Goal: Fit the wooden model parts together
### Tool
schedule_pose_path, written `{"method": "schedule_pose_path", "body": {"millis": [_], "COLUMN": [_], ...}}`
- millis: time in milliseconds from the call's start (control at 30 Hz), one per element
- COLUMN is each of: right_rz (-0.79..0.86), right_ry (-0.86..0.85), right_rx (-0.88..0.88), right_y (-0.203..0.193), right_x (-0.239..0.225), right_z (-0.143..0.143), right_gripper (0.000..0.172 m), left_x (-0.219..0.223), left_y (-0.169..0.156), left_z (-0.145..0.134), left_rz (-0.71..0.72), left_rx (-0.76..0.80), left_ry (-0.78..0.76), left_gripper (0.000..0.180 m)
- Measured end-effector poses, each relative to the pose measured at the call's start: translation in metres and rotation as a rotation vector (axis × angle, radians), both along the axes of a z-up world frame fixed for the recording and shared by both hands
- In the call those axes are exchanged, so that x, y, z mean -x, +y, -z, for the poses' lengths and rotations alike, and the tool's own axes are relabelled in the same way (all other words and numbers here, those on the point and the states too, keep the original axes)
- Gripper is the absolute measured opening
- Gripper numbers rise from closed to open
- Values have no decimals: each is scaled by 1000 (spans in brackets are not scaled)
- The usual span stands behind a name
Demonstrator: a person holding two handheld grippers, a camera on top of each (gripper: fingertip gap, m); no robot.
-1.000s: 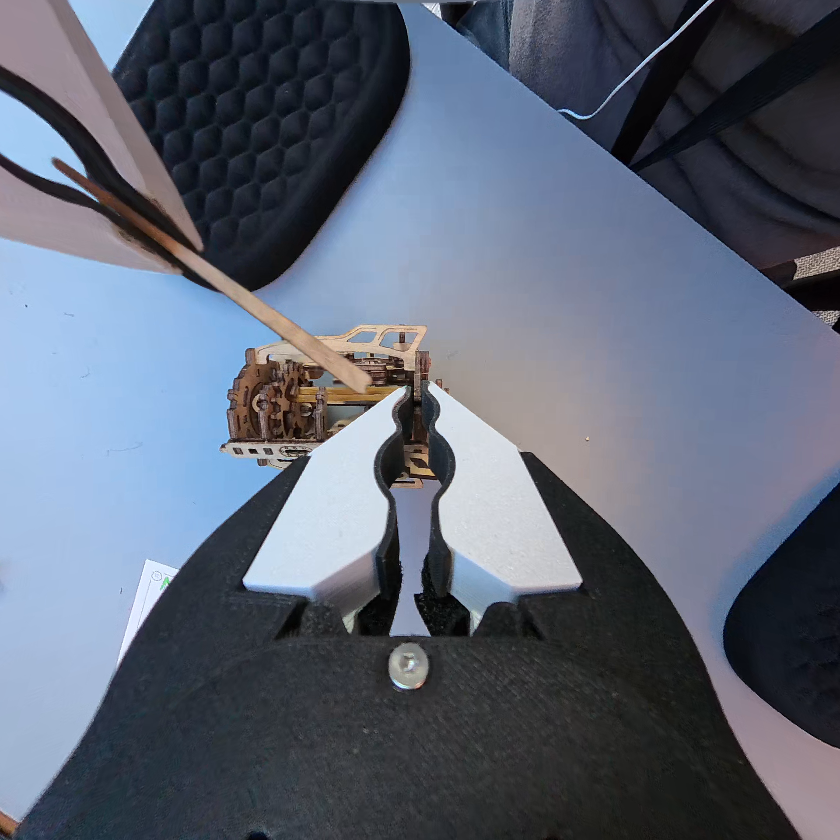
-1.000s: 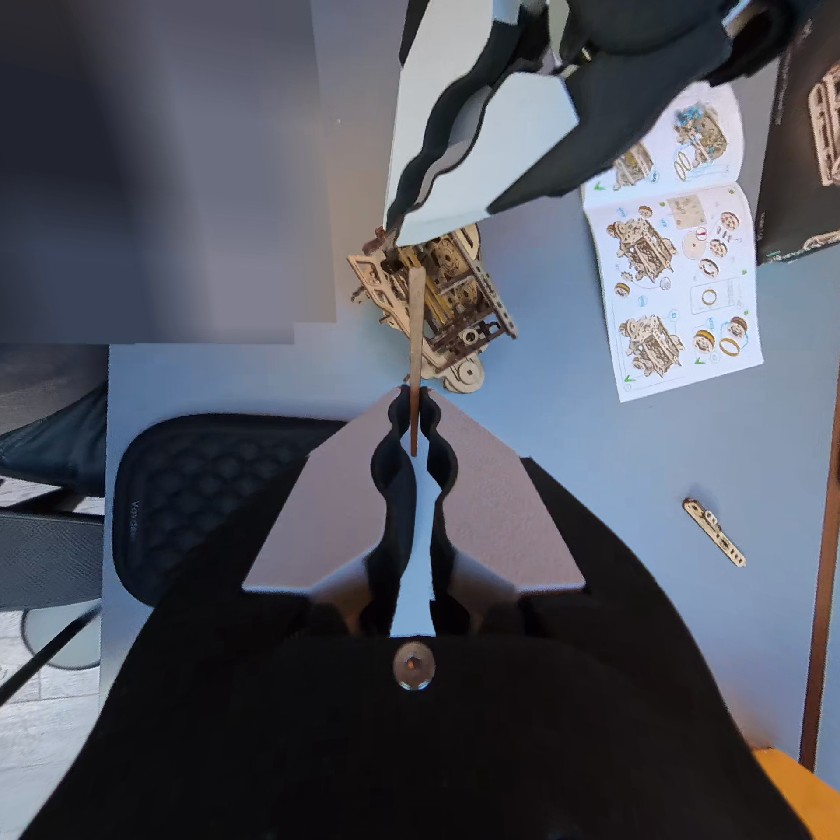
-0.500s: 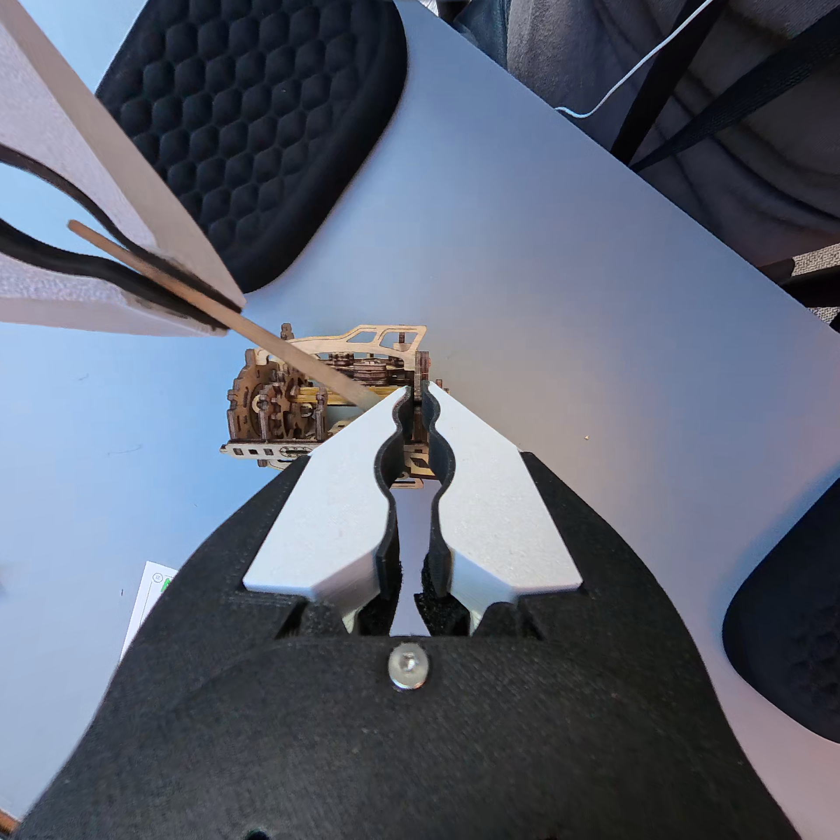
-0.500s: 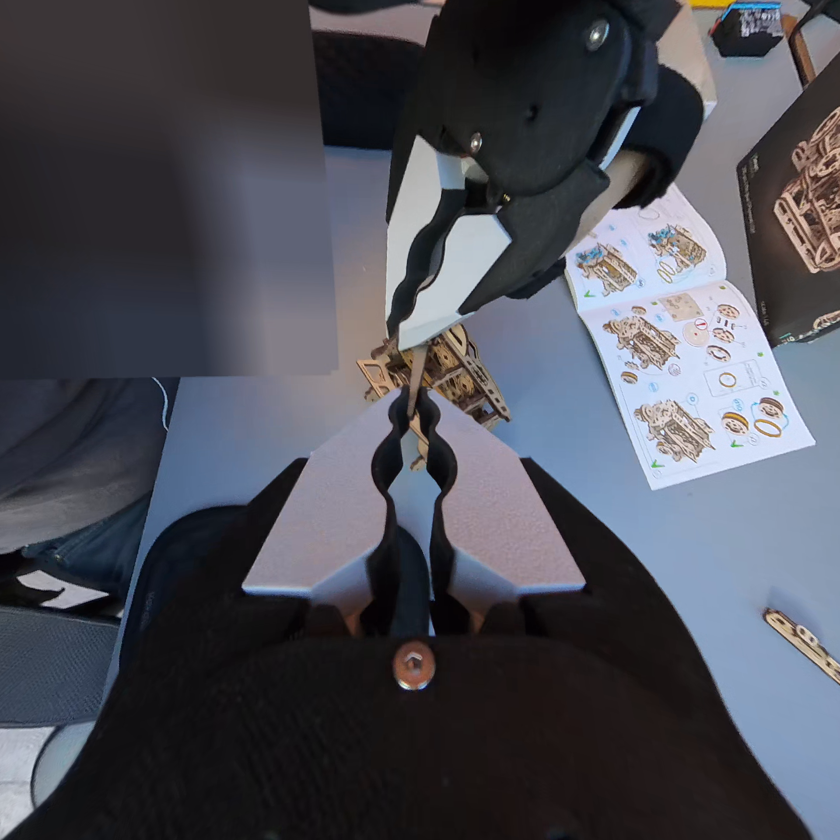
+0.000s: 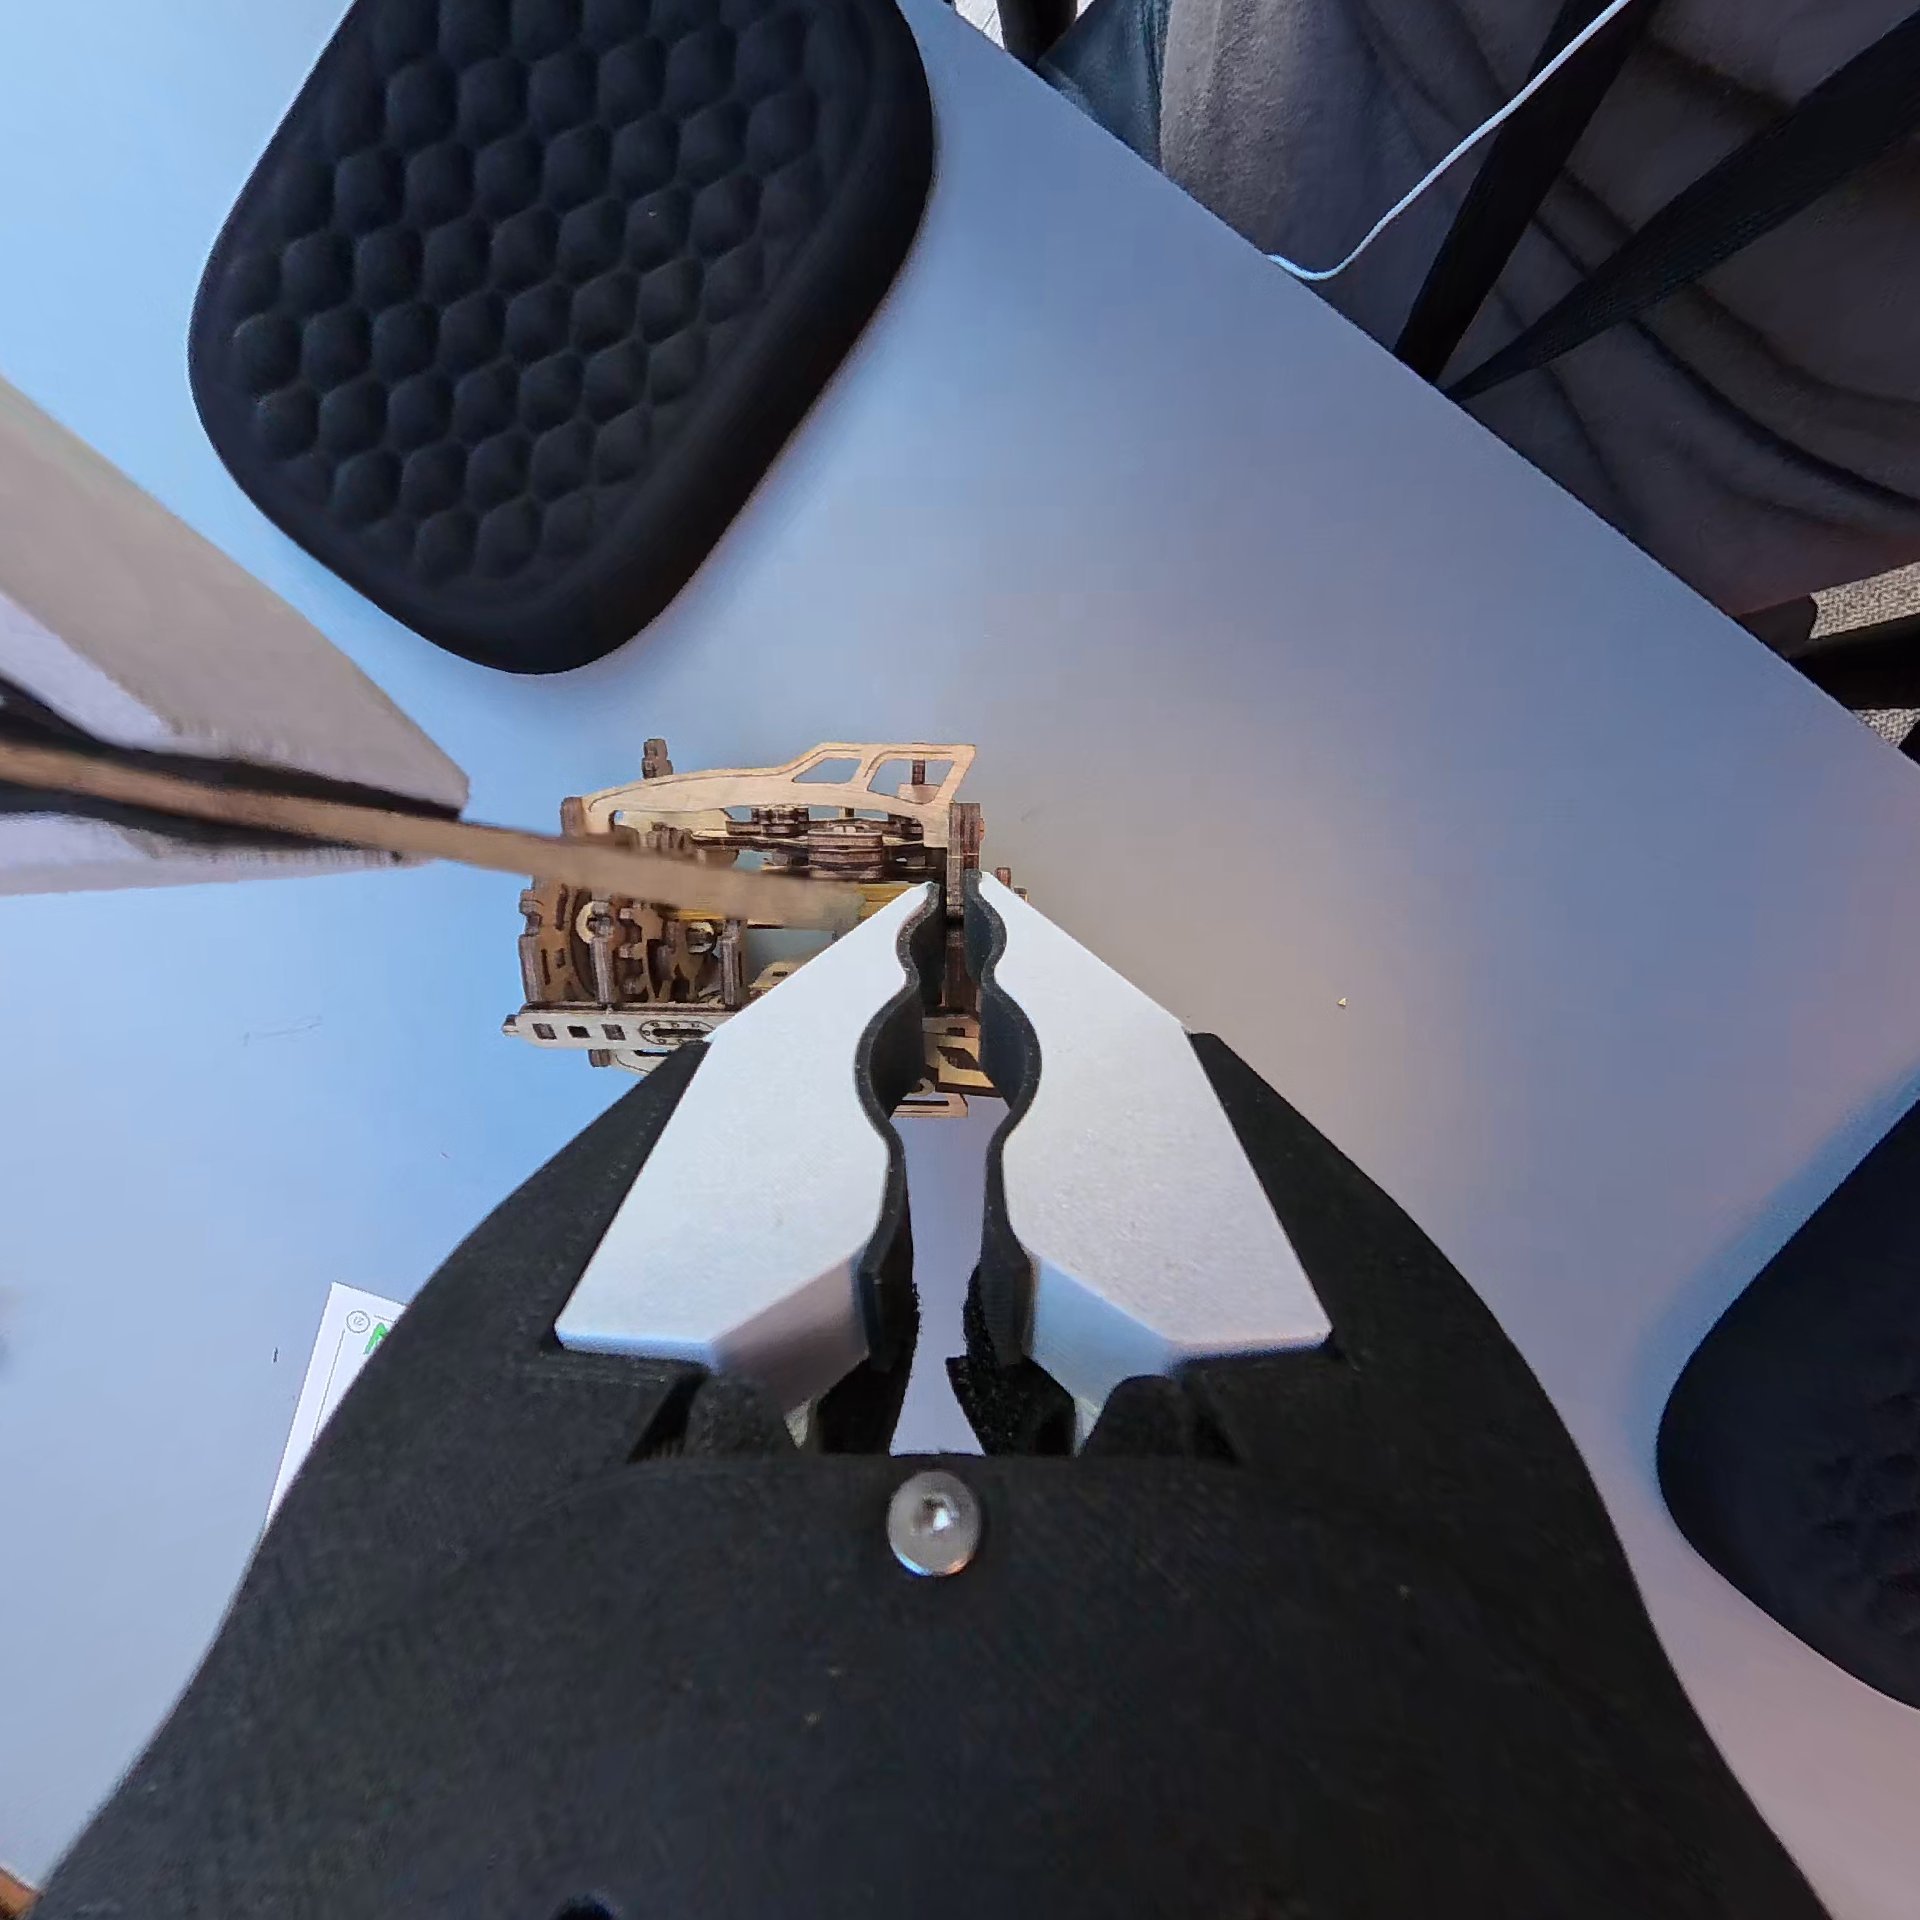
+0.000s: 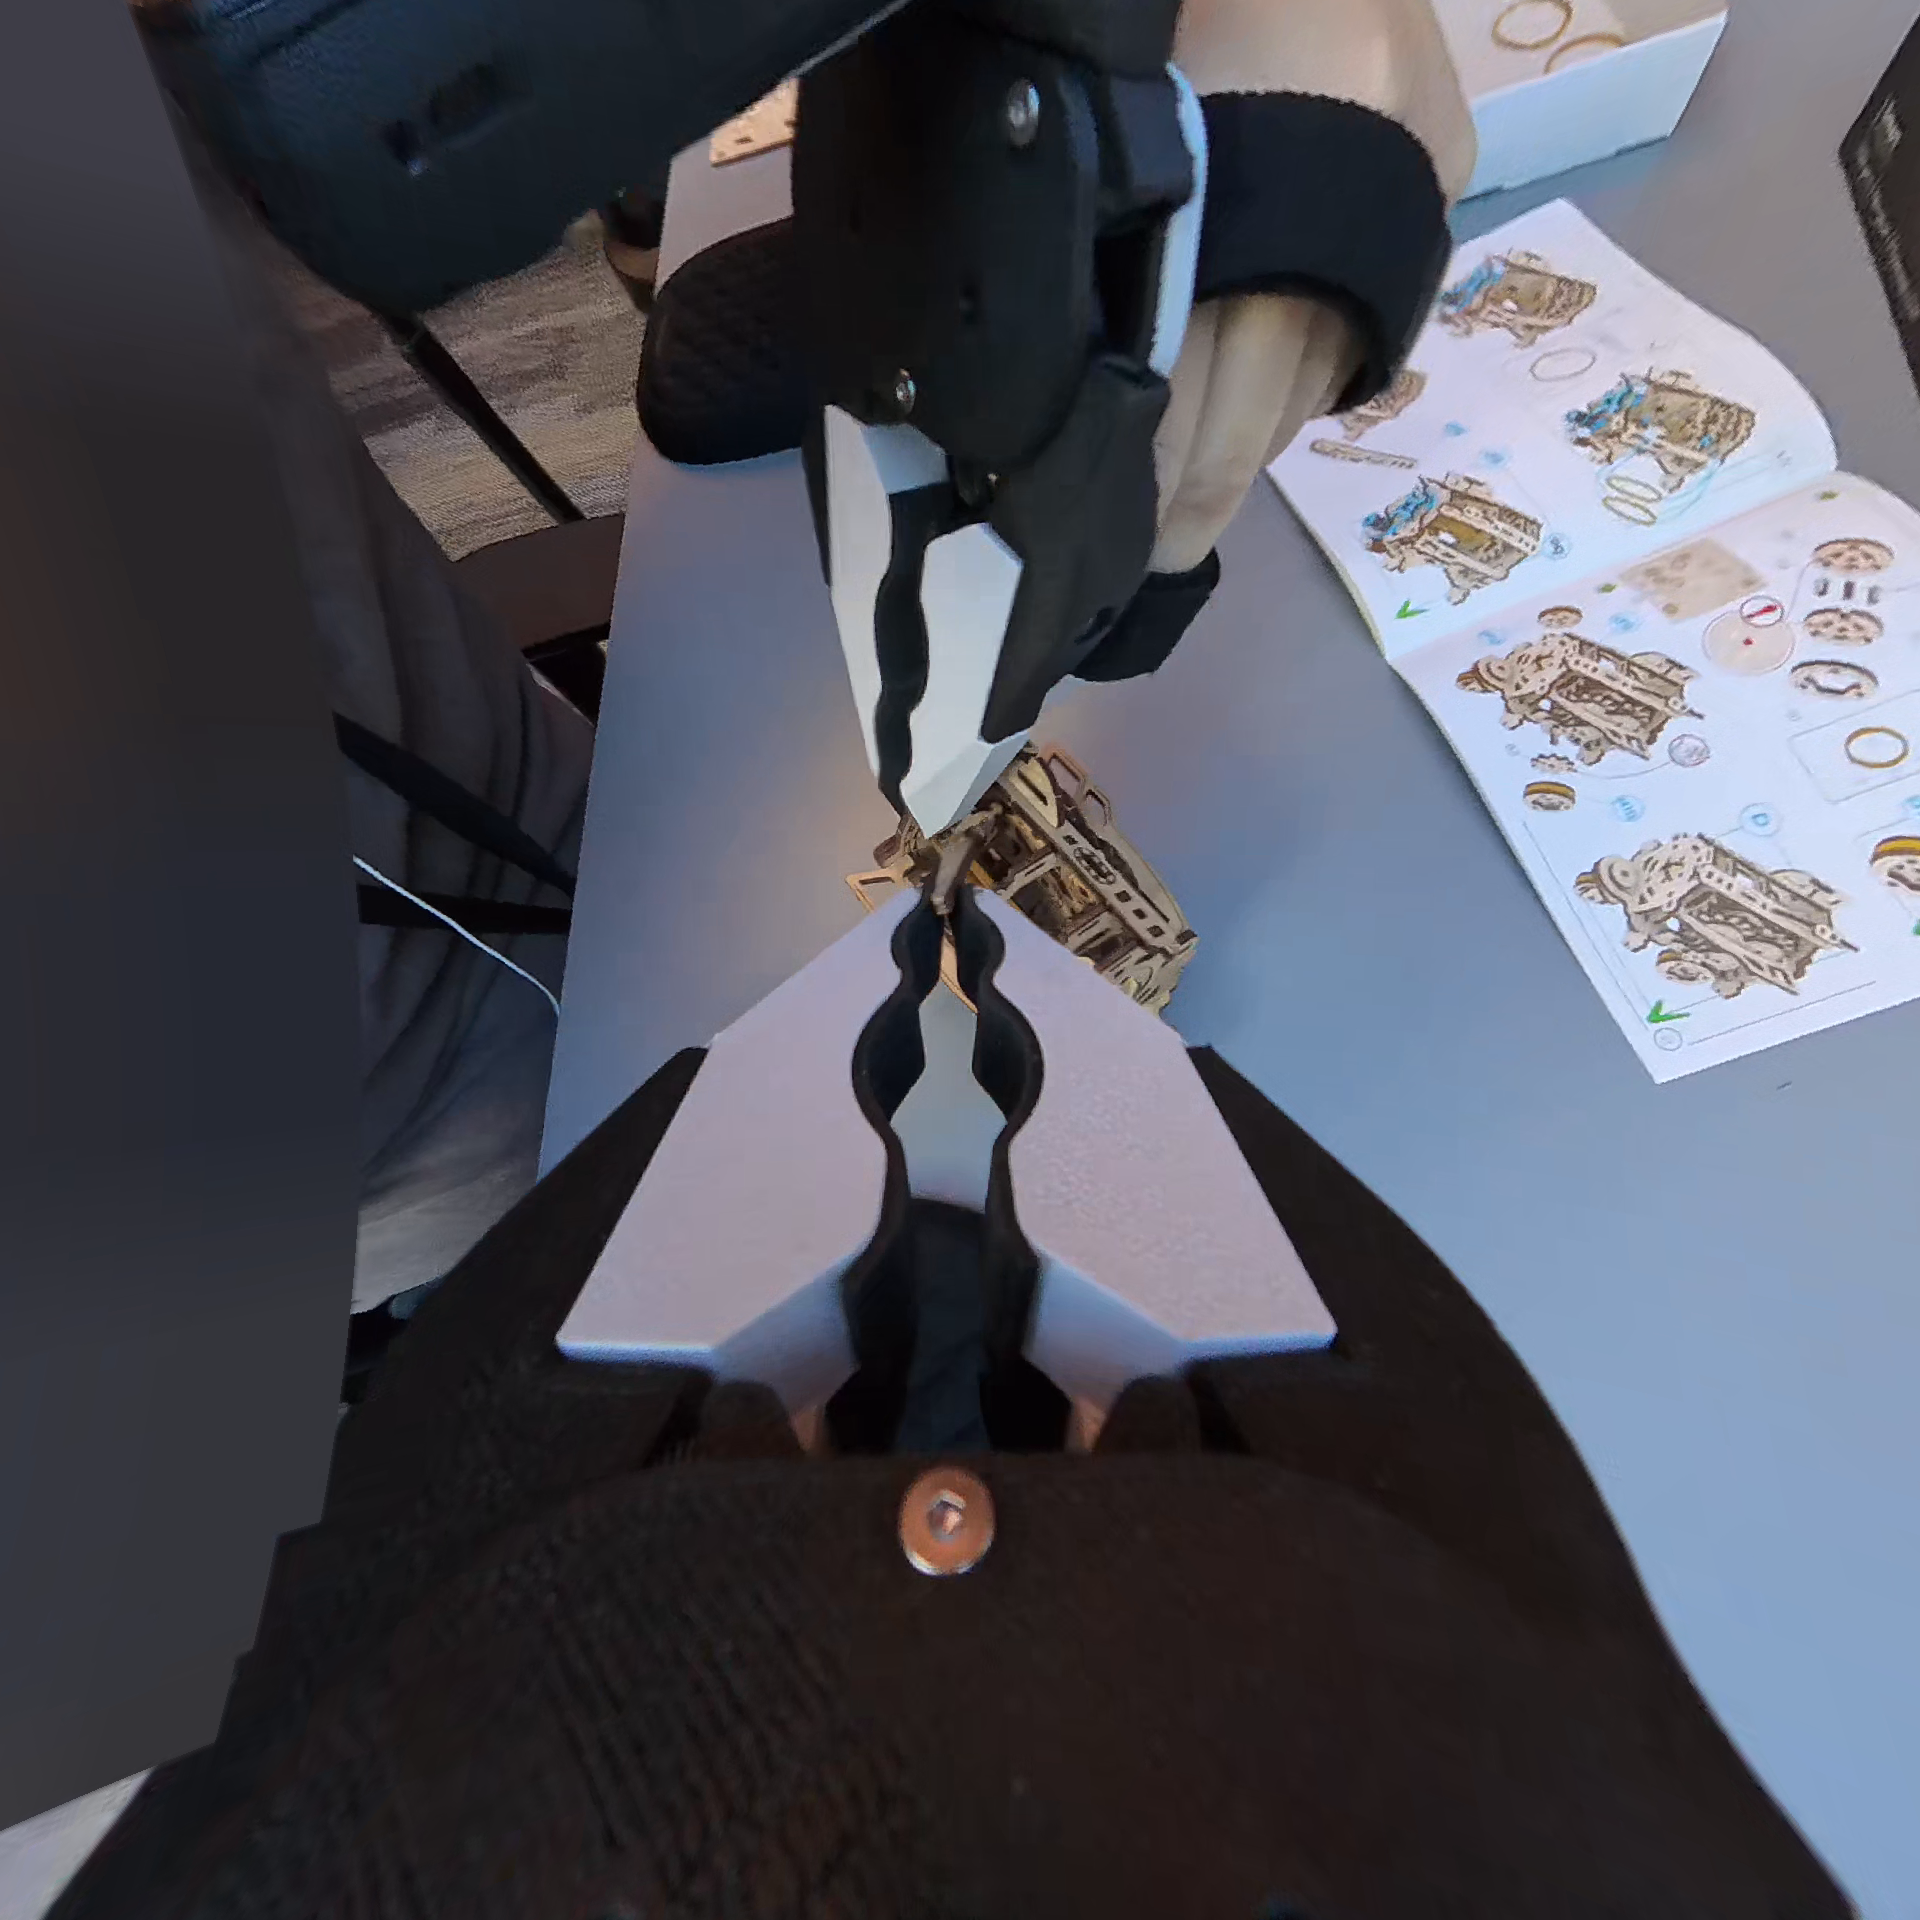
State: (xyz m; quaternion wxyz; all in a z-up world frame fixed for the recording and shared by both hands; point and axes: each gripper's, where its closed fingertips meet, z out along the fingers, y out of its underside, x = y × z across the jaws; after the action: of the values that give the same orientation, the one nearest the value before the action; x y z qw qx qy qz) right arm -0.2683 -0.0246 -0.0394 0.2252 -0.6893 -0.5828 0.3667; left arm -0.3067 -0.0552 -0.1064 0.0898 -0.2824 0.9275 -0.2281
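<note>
We've got the left gripper (image 5: 948, 896) clamped on an upright wall of the wooden model (image 5: 748, 904) mid-table (image 5: 1299, 727). Our right gripper (image 6: 943, 902) pinches a thin wooden strip (image 5: 623, 871), coming in from 9 o'clock, tip touching the model.

Wooden strip (image 5: 623, 868) motion-blurred, far end runs off left edge – full length unknown. Right claw (image 5: 62, 821) cropped there too, only finger ends show. Near part of wooden model (image 5: 748, 904) hidden behind left claw (image 5: 948, 896) fingers. Right wrist view: strip tip against model (image 6: 1081, 894) too small to tell if seated. Booklet (image 6: 1662, 623) cut by right edge, black box (image 6: 1886, 187) mostly out of frame. Left side – large blur patch.
</note>
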Motion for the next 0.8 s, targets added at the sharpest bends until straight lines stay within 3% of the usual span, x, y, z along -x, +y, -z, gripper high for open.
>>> {"method": "schedule_pose_path", "body": {"millis": [367, 800], "right_rz": [-38, -40], "right_ry": [-85, -109], "right_rx": [163, 203], "right_y": [1, 5], "right_x": [8, 12], "right_z": [7, 11], "right_gripper": [0, 1], "left_x": [0, 0], "left_y": [0, 0], "left_z": [0, 0], "left_rz": [-4, 2], "left_rx": [8, 6], "left_ry": [-2, -4], "left_gripper": [0, 0]}}
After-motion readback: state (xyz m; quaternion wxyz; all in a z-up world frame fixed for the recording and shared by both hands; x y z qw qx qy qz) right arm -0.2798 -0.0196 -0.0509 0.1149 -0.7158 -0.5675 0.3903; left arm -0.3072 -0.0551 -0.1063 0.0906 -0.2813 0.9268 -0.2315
